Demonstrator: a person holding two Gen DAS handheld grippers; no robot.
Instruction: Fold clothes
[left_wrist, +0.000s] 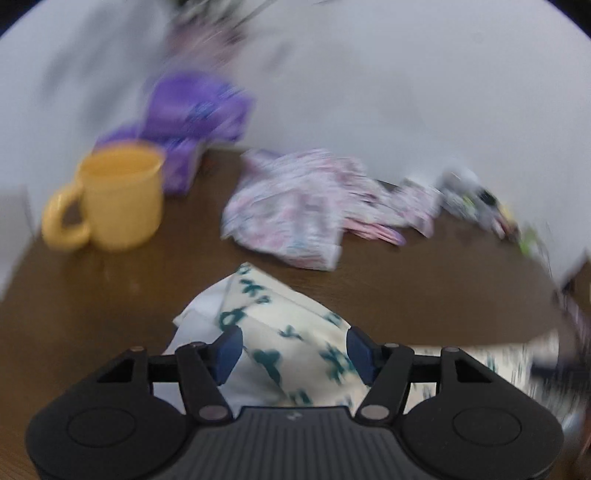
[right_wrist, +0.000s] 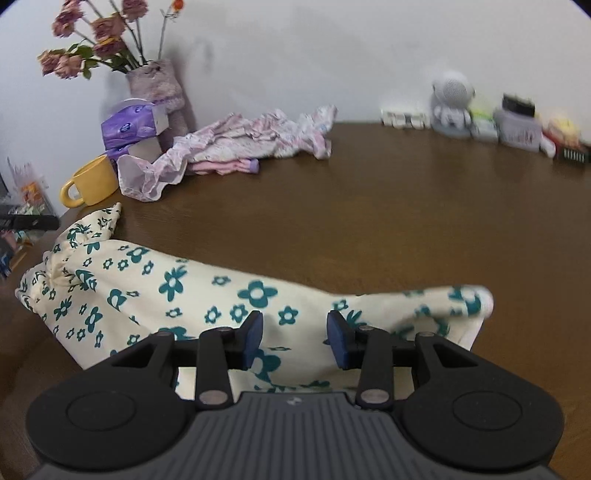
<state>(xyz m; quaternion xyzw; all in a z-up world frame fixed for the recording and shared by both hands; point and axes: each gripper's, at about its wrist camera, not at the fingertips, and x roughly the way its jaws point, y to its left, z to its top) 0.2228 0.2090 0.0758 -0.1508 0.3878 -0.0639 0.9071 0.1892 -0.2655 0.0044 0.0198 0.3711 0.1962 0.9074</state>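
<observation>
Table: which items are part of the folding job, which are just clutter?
Job:
cream floral garment
pink patterned clothes
left gripper, open
right gripper, open

Clutter:
yellow mug
purple tissue packs
flower vase
grey figurine

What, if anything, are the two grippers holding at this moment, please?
Nothing: both the left gripper and right gripper stand open above the cream floral garment, not clamped on it.

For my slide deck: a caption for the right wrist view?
Open right tongs hover above a cream garment with green flowers on the brown table; pink clothes lie behind.
</observation>
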